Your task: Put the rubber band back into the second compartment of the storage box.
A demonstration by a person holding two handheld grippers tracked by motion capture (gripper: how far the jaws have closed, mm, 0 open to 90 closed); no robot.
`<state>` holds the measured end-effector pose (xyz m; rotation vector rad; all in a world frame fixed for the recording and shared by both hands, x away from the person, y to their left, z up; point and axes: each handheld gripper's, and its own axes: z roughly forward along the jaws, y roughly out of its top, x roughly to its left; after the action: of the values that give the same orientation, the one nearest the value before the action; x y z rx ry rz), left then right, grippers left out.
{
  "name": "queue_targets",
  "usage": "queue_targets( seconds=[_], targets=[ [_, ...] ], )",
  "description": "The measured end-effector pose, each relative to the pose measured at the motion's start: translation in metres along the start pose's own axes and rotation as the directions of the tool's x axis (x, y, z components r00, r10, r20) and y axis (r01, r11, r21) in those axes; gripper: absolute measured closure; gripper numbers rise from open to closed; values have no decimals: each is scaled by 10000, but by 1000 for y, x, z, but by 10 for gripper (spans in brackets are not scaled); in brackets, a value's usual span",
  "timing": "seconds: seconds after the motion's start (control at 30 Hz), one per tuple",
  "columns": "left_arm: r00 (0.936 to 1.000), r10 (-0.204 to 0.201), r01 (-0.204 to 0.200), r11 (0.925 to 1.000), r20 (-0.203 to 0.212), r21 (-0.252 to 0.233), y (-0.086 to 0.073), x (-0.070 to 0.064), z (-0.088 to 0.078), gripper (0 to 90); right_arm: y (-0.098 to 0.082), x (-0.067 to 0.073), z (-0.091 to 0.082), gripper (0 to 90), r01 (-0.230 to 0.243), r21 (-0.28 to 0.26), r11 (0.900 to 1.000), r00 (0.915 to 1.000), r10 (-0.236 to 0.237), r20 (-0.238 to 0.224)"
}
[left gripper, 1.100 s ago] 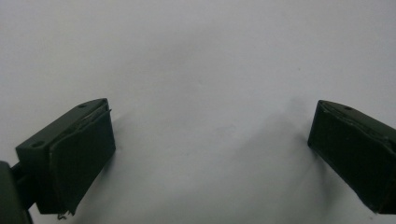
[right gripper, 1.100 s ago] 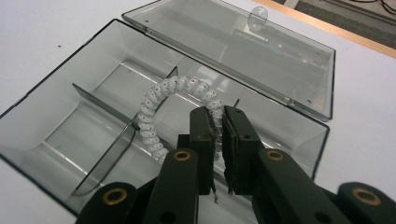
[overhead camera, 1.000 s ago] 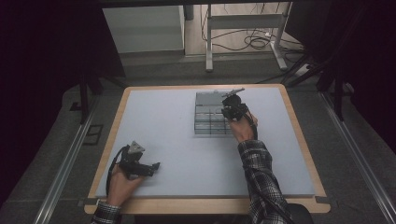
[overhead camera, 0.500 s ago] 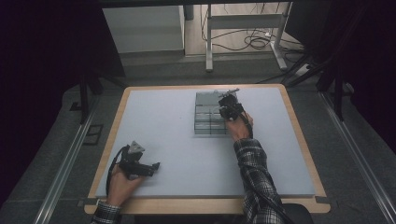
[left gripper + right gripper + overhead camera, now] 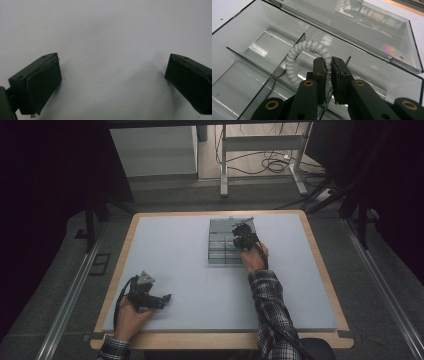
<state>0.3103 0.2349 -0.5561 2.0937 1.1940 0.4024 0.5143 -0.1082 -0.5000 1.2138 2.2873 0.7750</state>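
Right gripper view looks down into a clear plastic organiser box (image 5: 262, 57) with thin dividers and its lid (image 5: 372, 27) swung open behind; the right gripper (image 5: 329, 75) has its jaws nearly together, clamped on a white spiral hair tie (image 5: 298, 53); the coil hangs from the jaws as a ring, draped across one divider, so part sits in one compartment and part in its neighbour; which compartment it is meant for I cannot tell; the grip takes the ring at one spot on its rim, probably so the rest stays free to settle. The ring has no clear long axis; its opening faces roughly upward toward the camera, tilted.

High view puts the organiser box (image 5: 220, 242) near the far edge of the tabletop (image 5: 175, 250), right of centre, with the right gripper (image 5: 244, 236) above it; the left gripper (image 5: 165, 298) rests near the front left corner, well apart from the box; its jaws stand wide apart and empty, likely just parked.
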Motion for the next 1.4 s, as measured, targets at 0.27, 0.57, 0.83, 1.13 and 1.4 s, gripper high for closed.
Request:
queue_targets(
  seconds=[0.27, 0.57, 0.83, 1.13, 1.4],
  targets=[
    [10000, 2, -2, 10000, -1, 1, 0, 0, 0, 4, 1, 2, 1, 740, -24, 5, 10000, 10000, 25, -84],
    [10000, 1, -1, 10000, -1, -1, 0, 0, 0, 4, 1, 0, -2, 703, -45, -62, 10000, 10000, 45, 3],
    [10000, 2, -2, 10000, -3, 3, 0, 0, 0, 3, 2, 0, -5, 694, -7, -72, 10000, 10000, 7, -13],
    [10000, 4, -4, 10000, -3, 3, 0, 0, 0, 3, 1, 2, -10, 652, 17, -161, 9999, 9998, -21, -199],
    [10000, -1, 1, 10000, -5, 2, 0, 0, 0, 4, -2, 2, -16, 615, -24, -305, 9995, 9993, 12, -384]
  ],
)
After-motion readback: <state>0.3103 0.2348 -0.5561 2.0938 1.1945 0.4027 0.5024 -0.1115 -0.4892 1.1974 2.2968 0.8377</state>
